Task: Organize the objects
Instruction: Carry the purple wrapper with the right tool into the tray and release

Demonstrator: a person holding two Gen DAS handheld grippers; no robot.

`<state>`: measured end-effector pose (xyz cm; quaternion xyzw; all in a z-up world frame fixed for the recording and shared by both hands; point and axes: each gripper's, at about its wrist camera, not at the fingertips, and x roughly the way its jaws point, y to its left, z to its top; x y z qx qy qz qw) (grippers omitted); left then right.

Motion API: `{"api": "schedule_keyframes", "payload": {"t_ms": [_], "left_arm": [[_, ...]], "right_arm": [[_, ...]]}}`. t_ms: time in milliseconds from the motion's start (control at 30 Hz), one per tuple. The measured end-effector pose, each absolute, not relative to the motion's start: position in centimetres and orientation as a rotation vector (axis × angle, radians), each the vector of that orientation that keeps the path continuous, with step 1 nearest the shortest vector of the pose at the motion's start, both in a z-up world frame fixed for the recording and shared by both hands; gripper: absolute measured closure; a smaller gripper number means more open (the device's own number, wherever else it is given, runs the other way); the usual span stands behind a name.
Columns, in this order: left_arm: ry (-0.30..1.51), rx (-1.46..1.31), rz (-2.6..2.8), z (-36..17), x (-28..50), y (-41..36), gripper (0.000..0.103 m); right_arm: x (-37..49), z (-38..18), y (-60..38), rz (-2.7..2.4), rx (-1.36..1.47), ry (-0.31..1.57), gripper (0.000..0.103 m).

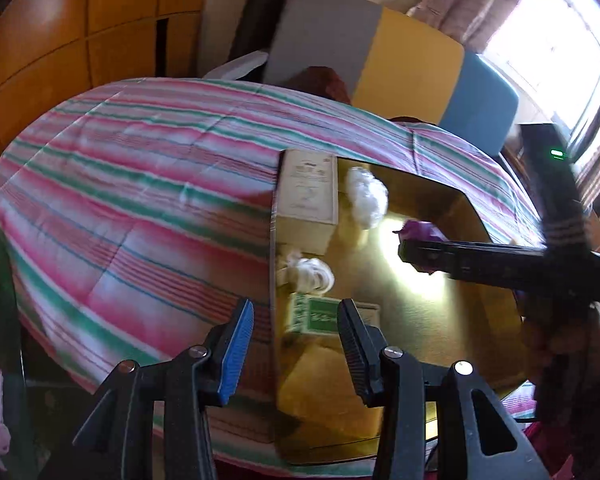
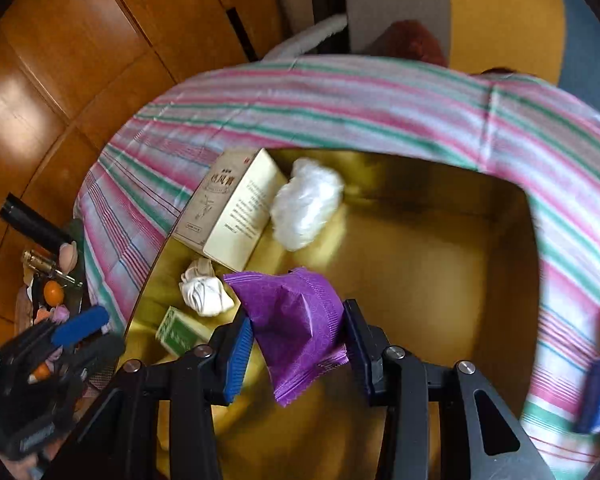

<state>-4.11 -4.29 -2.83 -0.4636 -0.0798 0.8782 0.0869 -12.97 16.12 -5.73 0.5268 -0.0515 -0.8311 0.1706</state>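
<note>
Holding a purple pouch (image 2: 296,320) over the near half of the gold tray (image 2: 440,264), the right gripper (image 2: 298,344) pinches only its soft middle, so it could slip or land on the sock (image 2: 206,292). The left gripper (image 1: 296,344) hangs open and empty at the tray's left edge, where it could bump the green box (image 1: 320,314).

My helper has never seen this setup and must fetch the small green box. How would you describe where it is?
Find the gold tray lying on the striped cloth. Along its left wall lie a tall beige box, then a knotted white bundle, then the green box nearest the grippers. It is the only green item in the tray, small and printed with pale lettering.
</note>
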Motion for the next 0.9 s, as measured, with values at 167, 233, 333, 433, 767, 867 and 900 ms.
{"api": "schedule_keyframes", "payload": {"t_ms": [167,233,333,433,767,867,900], "left_arm": [[-0.273,-1.409,2.621,-3.5,-4.3,-5.4,0.059],[-0.274,-1.415,2.616,-3.7,-4.4,-5.4,0.059],[-0.276,-1.415,2.609,-3.8,-4.3,-5.4,0.059],[-0.277,-1.411,2.606,-3.8,-4.2,-5.2,0.059],[-0.213,-1.362,2.626,-2.4,-3.5,-4.0,0.059],[-0.172,-1.339,2.633,-1.9,-3.1,-3.3,0.059],[-0.16,-1.335,2.632,-1.7,-3.0,-3.1,0.059]], "right_arm": [[-15.4,-8.0,13.4,-2.342,1.563,-0.148,0.056],[-16.1,-8.4,13.3,-2.346,1.564,-0.18,0.056],[-16.3,-8.4,13.7,-2.357,1.554,-0.211,0.051],[-16.2,-8.0,14.2,-2.364,1.528,-0.233,0.044],[-13.2,-5.8,16.3,-2.427,1.454,-0.258,0.032],[-11.7,-4.7,17.2,-2.461,1.417,-0.239,0.03],[-11.1,-4.3,17.6,-2.473,1.403,-0.234,0.028]]}}
